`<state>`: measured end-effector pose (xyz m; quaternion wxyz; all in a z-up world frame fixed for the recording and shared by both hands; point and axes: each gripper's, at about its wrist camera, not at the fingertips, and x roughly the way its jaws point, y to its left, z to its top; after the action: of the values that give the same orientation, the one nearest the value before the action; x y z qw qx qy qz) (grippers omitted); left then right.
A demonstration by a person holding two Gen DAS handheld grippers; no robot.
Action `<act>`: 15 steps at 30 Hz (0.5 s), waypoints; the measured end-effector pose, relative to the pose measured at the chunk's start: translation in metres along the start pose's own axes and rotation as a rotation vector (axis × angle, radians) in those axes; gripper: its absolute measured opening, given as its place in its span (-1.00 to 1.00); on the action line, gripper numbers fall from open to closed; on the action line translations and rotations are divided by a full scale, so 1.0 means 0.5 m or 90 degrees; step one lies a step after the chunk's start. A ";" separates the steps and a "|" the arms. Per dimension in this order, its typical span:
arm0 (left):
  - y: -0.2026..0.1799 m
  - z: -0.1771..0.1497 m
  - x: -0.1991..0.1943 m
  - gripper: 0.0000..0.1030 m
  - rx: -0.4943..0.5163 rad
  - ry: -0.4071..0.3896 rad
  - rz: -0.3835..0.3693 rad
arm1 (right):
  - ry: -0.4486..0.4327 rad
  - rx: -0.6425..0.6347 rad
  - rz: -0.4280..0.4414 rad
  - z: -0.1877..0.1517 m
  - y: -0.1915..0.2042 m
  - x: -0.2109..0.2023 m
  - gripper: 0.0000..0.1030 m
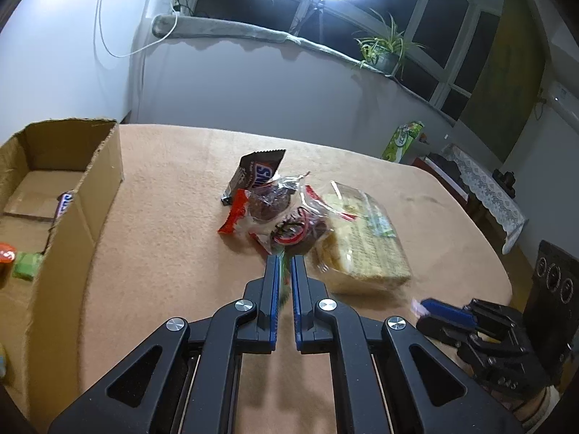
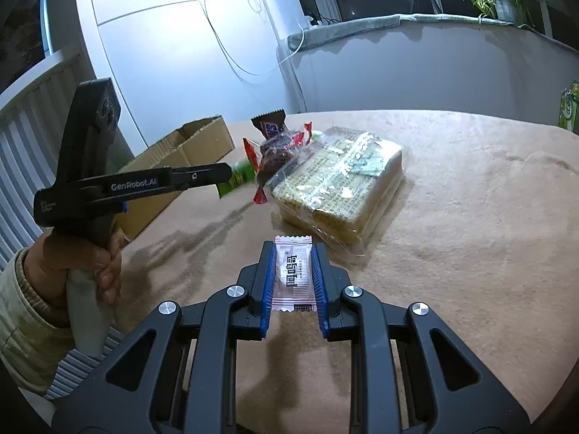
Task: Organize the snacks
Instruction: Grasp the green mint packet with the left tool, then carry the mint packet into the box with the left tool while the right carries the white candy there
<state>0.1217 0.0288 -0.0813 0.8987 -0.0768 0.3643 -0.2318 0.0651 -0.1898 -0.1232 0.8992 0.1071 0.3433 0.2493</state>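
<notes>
Right wrist view: a pink-white candy sachet (image 2: 293, 273) sits clamped between the right tool (image 2: 294, 271) fingers, low over the worktop (image 2: 470, 217). Just ahead lies a wafer pack (image 2: 340, 184). Left of it, the left tool (image 1: 286, 271) pinches a green wrapper (image 1: 284, 282), the cardboard box (image 1: 79, 217) to its left.

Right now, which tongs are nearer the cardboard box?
Left. The left tongs sit mid-table beside the snack pile, with the cardboard box on their left; the right tongs are farther right, past the wafer pack.
</notes>
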 end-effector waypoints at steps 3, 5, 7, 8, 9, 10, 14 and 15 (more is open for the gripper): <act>-0.005 -0.014 -0.025 -0.90 0.003 -0.003 0.005 | -0.011 0.000 -0.001 0.000 0.001 -0.016 -0.60; -0.002 -0.025 -0.033 -0.90 0.004 0.000 0.015 | -0.016 0.000 -0.001 0.001 0.002 -0.026 -0.60; -0.001 -0.032 -0.023 -0.90 0.018 0.025 0.035 | -0.020 -0.002 0.000 -0.002 0.002 -0.034 -0.60; -0.003 -0.035 -0.021 -0.89 0.022 0.024 0.041 | -0.020 -0.002 0.001 -0.004 0.002 -0.036 -0.60; -0.006 -0.034 -0.018 -0.87 0.023 0.023 0.035 | -0.020 -0.001 0.001 -0.007 0.002 -0.038 -0.60; -0.011 -0.031 -0.013 -0.79 0.023 0.025 0.032 | -0.020 -0.001 0.002 -0.008 0.002 -0.039 -0.60; -0.033 -0.023 0.026 -0.22 0.037 0.041 0.054 | -0.013 0.002 0.003 -0.017 0.004 -0.039 -0.60; -0.039 -0.022 0.041 -0.12 0.044 0.049 0.063 | -0.012 0.003 0.003 -0.020 0.004 -0.041 -0.60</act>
<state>0.1201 0.0024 -0.0959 0.8966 -0.0188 0.3934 -0.2025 0.0445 -0.1986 -0.1181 0.9017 0.1123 0.3348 0.2495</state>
